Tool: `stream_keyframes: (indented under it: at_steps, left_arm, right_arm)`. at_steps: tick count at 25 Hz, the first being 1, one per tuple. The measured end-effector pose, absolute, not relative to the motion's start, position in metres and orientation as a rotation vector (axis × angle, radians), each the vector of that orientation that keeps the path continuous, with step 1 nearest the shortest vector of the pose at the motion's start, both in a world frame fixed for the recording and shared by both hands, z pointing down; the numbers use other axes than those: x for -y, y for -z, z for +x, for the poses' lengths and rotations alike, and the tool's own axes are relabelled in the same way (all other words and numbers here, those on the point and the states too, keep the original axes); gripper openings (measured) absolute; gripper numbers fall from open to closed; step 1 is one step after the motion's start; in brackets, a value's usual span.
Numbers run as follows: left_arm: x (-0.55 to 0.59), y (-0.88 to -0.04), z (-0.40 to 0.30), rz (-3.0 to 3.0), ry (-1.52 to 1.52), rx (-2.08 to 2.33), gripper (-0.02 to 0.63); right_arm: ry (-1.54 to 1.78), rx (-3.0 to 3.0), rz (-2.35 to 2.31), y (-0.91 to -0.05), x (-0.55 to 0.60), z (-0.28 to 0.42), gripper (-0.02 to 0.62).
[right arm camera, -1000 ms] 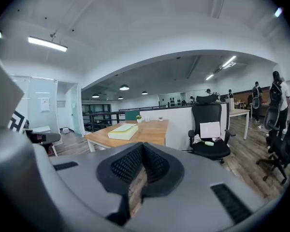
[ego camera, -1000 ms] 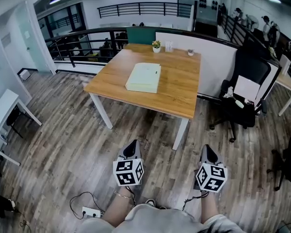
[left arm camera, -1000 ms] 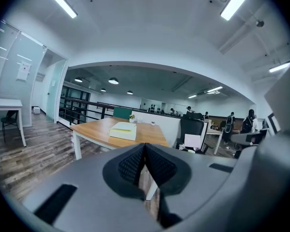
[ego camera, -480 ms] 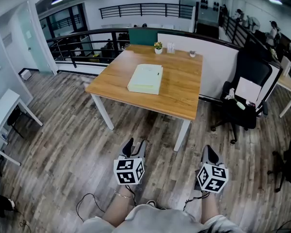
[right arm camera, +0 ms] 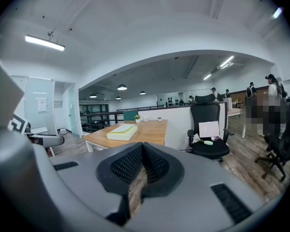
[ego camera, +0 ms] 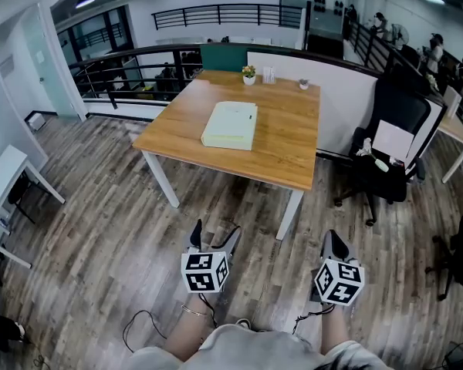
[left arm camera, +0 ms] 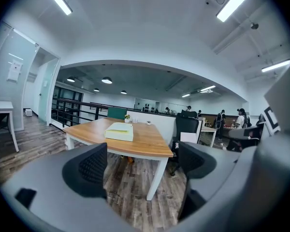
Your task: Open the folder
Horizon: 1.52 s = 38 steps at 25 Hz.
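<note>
A pale yellow-green folder (ego camera: 230, 125) lies shut and flat on the wooden table (ego camera: 285, 149), well ahead of both grippers; it also shows as the folder (left arm camera: 119, 131) and the folder (right arm camera: 122, 132). My left gripper (ego camera: 214, 235) hangs over the floor short of the table, its jaws opening wide with nothing between them. My right gripper (ego camera: 334, 243) is beside it, jaws shut and empty. In the gripper views, the left gripper (left arm camera: 142, 166) frames the table and the right gripper (right arm camera: 142, 162) points toward it.
A black office chair (ego camera: 386, 156) with a white paper stands right of the table. A small plant pot (ego camera: 248, 73) and small items sit at the table's far edge. Railing (ego camera: 131, 72) runs behind. A white desk (ego camera: 4, 183) is at left; a power strip cable (ego camera: 143, 322) lies on the floor.
The left gripper's jaws have gone from shut to wide open. Both grippers stay in place over the floor; the right one is unchanged.
</note>
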State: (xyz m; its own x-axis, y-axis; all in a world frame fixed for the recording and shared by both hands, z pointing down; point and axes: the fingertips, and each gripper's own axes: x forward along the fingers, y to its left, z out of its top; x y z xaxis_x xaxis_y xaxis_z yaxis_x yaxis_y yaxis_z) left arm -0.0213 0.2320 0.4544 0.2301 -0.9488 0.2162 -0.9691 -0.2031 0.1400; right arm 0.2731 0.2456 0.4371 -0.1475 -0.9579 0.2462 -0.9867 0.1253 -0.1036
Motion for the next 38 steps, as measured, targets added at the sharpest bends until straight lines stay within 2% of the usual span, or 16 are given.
stream_keyframes:
  at_steps: [5,8,22,38]
  left_arm:
    - [-0.225,-0.460,-0.031,2.265,-0.141,1.794,0.512]
    - [-0.220,-0.462,-0.040,2.268,-0.144,1.798,0.529]
    - [-0.187,-0.486,-0.064,2.228,-0.170,1.760,0.528]
    - [-0.056,-0.480,-0.044,2.166,-0.150,1.806,0.528]
  right_arm:
    - [-0.362,2.251,1.981,-0.437,-0.240,0.264,0.002]
    - [-0.364,2.243,1.991,-0.436,-0.235,0.257,0.002]
    - [-0.465,2.165,2.029,-0.459,-0.213,0.254,0.002]
    - [-0.465,2.274,1.919,-0.448,-0.051,0.264,0.000]
